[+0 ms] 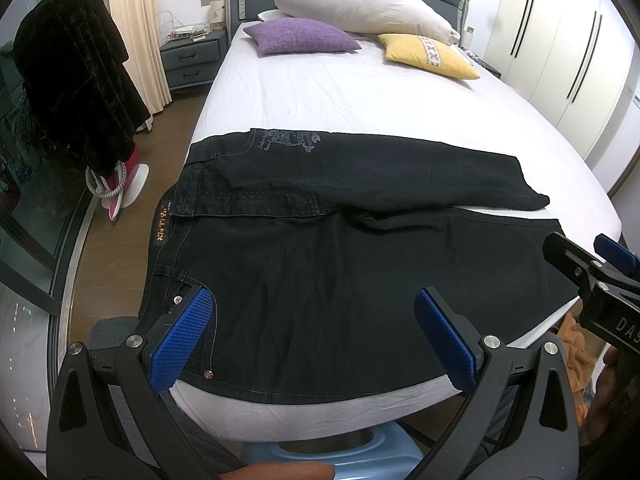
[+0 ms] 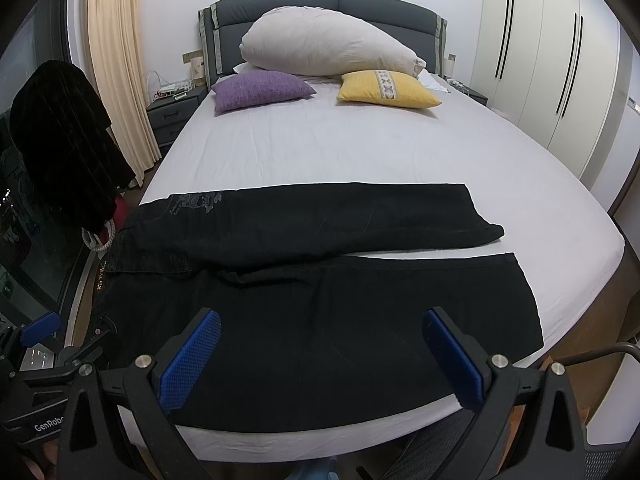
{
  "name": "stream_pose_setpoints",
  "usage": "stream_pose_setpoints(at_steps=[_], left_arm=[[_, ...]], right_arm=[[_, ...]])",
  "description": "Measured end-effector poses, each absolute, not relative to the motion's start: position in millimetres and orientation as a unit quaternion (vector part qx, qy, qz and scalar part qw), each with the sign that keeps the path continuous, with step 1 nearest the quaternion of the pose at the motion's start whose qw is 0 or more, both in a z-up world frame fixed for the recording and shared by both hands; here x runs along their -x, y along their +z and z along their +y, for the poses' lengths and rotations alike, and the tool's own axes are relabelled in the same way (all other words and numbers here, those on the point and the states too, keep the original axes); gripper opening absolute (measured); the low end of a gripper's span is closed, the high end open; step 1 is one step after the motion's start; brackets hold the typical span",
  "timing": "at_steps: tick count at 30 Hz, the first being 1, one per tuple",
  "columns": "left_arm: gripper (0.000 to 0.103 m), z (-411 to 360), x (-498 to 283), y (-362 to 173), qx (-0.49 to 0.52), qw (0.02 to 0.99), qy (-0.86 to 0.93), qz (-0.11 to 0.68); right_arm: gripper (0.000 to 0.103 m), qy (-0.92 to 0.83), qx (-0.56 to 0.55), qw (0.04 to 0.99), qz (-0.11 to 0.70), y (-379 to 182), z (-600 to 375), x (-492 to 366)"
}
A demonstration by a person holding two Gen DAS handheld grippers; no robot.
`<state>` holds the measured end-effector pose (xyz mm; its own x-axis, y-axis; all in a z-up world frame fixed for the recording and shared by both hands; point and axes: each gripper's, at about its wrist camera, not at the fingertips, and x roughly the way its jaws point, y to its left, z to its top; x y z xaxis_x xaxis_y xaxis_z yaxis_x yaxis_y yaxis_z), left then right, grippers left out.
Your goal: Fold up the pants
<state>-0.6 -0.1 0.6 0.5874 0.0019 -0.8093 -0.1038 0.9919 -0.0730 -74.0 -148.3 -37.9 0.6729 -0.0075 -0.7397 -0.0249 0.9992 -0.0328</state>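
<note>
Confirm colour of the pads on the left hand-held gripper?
Blue, with a fine textured grid; clearest on the pads in the left wrist view.

I see both views lit evenly and fairly brightly by soft indoor light, the white bed sheet [image 2: 360,152] nearly glowing. The black pants [image 2: 320,300] swallow detail, showing few folds. Fisheye bending curves the wardrobe [image 1: 560,48] at 2 o'clock, and dark vignetting fills the corners. Focus is sharp, with no motion blur.
</note>
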Motion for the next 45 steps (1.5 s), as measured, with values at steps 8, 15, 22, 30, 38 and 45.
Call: stream_pose_setpoints(at_steps=[8, 15, 22, 30, 38, 45], left_arm=[[0.103, -0.1, 0.7, 0.6, 0.056, 0.889, 0.03, 0.453], [0.103, 0.0, 0.6, 0.7, 0.056, 0.889, 0.03, 0.453], [0.103, -0.1, 0.5, 0.6, 0.056, 0.889, 0.03, 0.454], [0.103, -0.1, 0.4, 0.5, 0.056, 0.889, 0.03, 0.454], [0.103, -0.1, 0.4, 0.6, 0.056, 0.889, 0.03, 0.454], [0.103, 3.7, 2.0, -0.3, 0.056, 0.888, 0.03, 0.454]], right_arm=[[0.103, 0.005, 0.02, 0.914, 0.405, -36.1, -149.9, 76.8], [0.103, 0.005, 0.02, 0.913, 0.407, -35.5, -150.0, 75.3], [0.103, 0.005, 0.019, 0.913, 0.407, -36.1, -149.6, 75.5], [0.103, 0.005, 0.019, 0.913, 0.408, -35.9, -149.4, 75.0], [0.103, 0.005, 0.02, 0.912, 0.409, -38.2, -146.8, 75.1], [0.103, 0.006, 0.019, 0.912, 0.411, -39.7, -146.8, 76.8]])
